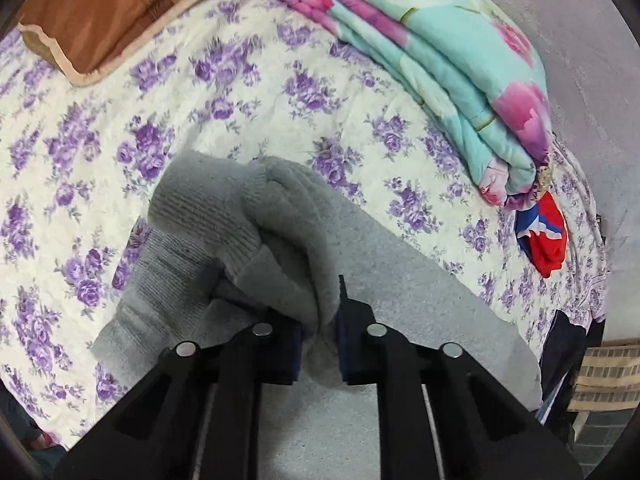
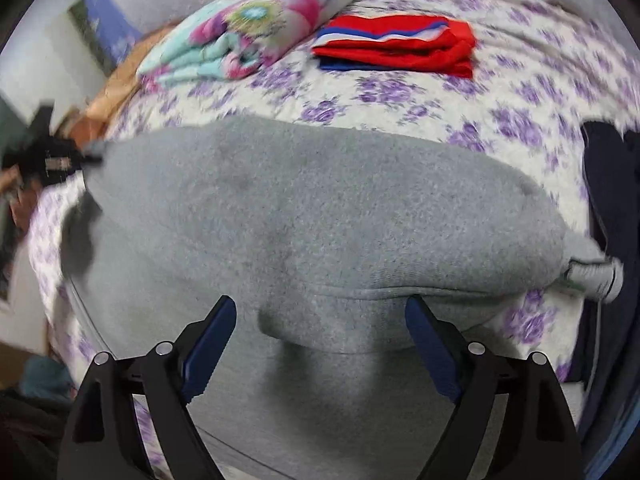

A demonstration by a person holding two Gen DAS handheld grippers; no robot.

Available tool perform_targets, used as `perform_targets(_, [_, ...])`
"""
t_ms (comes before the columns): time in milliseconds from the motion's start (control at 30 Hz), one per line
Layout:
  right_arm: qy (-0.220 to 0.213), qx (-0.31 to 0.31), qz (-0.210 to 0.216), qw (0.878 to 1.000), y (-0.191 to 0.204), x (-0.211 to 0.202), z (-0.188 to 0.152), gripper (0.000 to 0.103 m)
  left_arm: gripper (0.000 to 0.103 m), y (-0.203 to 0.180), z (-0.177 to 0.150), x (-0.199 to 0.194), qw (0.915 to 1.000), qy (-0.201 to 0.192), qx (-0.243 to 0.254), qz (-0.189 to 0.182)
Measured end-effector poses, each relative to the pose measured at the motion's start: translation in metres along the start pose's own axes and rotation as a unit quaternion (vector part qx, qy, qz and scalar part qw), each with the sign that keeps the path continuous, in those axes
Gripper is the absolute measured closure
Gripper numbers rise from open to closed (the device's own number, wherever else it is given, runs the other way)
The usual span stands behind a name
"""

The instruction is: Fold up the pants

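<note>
Grey fleece pants lie on a bed with a purple-flower sheet. In the left wrist view my left gripper is shut on a bunched fold of the pants near the ribbed cuffs, lifting it slightly. In the right wrist view the pants spread wide across the bed, folded over with a layered edge near me. My right gripper is open, its blue-padded fingers either side of that near edge, holding nothing. The left gripper also shows at the far left of the right wrist view, blurred.
A folded teal and pink floral quilt lies at the back of the bed. A folded red, white and blue garment lies beside it. A brown pillow sits at the far left. Dark clothing lies at the right edge.
</note>
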State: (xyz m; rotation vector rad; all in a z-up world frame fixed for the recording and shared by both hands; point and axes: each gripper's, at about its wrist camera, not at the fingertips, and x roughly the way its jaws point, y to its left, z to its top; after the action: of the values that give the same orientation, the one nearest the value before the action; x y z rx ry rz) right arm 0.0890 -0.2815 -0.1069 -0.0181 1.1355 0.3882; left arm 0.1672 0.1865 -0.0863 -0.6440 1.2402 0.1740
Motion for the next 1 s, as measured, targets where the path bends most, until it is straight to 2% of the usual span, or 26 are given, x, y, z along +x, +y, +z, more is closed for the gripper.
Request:
perform_targets(100, [0.007,-0.028,0.004,1.0,0.011,0.006,-0.001,0.016,0.092,0.0,-0.003,-0.008,0.9999,-0.003,-0.013,0.001])
perform_targets(267, [0.02,-0.137,-0.003,0.99,0.054,0.027,-0.003,0.016,0.092,0.001,-0.006,-0.023,0.9998,-0.005,-0.014,-0.015])
perform_targets(367, [0.003,-0.187,-0.033,0.982,0.072,0.041,0.004,0.024,0.092,-0.001,-0.009,-0.029,0.9996,-0.013,-0.016,-0.022])
perform_targets(400, [-0.002,-0.186,-0.034,0.982,0.073,0.044,0.008,0.039,0.092,-0.002,-0.01,-0.03,0.9995,-0.015,-0.016,-0.022])
perform_targets(433, [-0.007,-0.174,-0.026,0.984,0.072,0.047,0.016,0.066,0.092,-0.001,-0.012,-0.032,0.9994,-0.016,-0.017,-0.024])
perform_targets(533, [-0.013,-0.137,-0.004,0.99,0.066,0.04,0.027,0.087,0.092,0.002,-0.019,-0.038,0.999,-0.02,-0.021,-0.034])
perform_targets(600, [-0.024,-0.138,0.006,0.99,0.065,0.021,0.028,0.089,0.092,0.003,-0.027,-0.048,0.9988,-0.026,-0.015,-0.038])
perform_targets(700, [-0.026,-0.137,0.043,0.989,0.062,-0.015,0.019,0.09,0.092,0.007,-0.042,-0.065,0.9987,-0.034,0.006,-0.036])
perform_targets(767, [-0.009,-0.142,0.075,0.987,0.065,-0.035,0.005,0.09,0.091,0.015,-0.056,-0.074,0.9987,-0.033,0.021,-0.034])
perform_targets(867, [0.014,-0.157,0.083,0.984,0.079,-0.039,-0.02,0.09,0.09,0.03,-0.077,-0.075,0.9991,-0.022,0.031,-0.017])
perform_targets(933, [0.03,-0.155,0.085,0.984,0.086,-0.028,-0.029,0.09,0.087,0.044,-0.091,-0.064,0.9993,-0.012,0.032,0.011])
perform_targets(967, [0.046,-0.148,0.088,0.984,0.09,-0.016,-0.035,0.089,0.086,0.054,-0.099,-0.051,0.9986,0.0,0.033,0.042])
perform_targets(1000, [0.062,-0.148,0.086,0.983,0.093,-0.003,-0.041,0.089,0.079,0.06,-0.105,-0.039,0.997,0.01,0.037,0.068])
